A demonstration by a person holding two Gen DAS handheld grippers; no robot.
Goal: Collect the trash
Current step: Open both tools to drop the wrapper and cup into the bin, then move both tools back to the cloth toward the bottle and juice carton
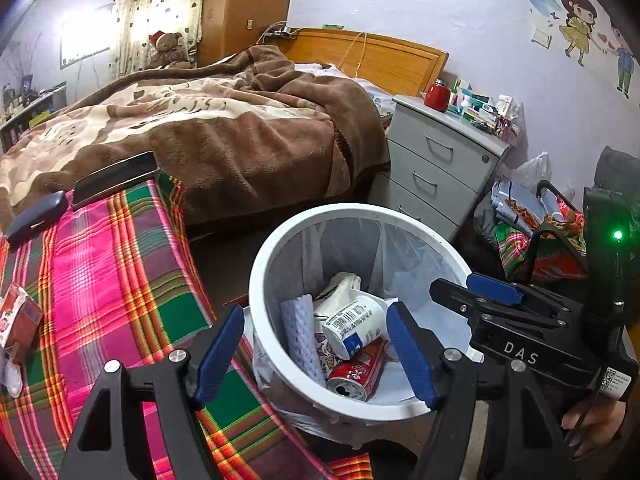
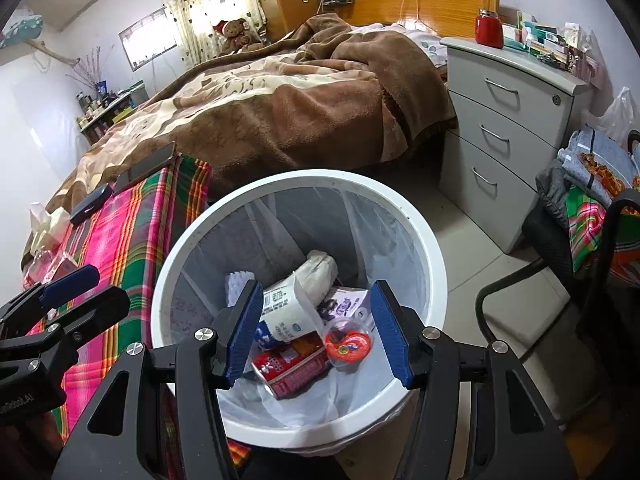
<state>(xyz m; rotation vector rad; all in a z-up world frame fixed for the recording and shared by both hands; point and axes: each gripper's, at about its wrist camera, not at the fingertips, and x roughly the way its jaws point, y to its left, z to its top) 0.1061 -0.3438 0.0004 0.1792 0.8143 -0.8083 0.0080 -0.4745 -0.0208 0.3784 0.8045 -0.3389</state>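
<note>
Sitting already in the lined white bin (image 2: 416, 240) at lower centre: a red can (image 2: 296, 364), a white cup (image 2: 288, 308), wrappers. Poised above the rim, left hand-held gripper (image 1: 316, 356) and right hand-held gripper (image 2: 316, 332) both spread, pinching nothing. Left to gather, apparently: a small red carton (image 1: 20, 320) at the left edge on the plaid cloth (image 1: 120, 264).

Plaid-covered surface (image 1: 120, 264) bears a phone (image 1: 114, 178), dark case (image 1: 36, 216), perhaps carton (image 1: 18, 320)

Daylight through the curtain (image 1: 160, 8) blew out the window (image 2: 149, 38); fisheye bending and dark vignetting marked the corners, with slight softness throughout.
</note>
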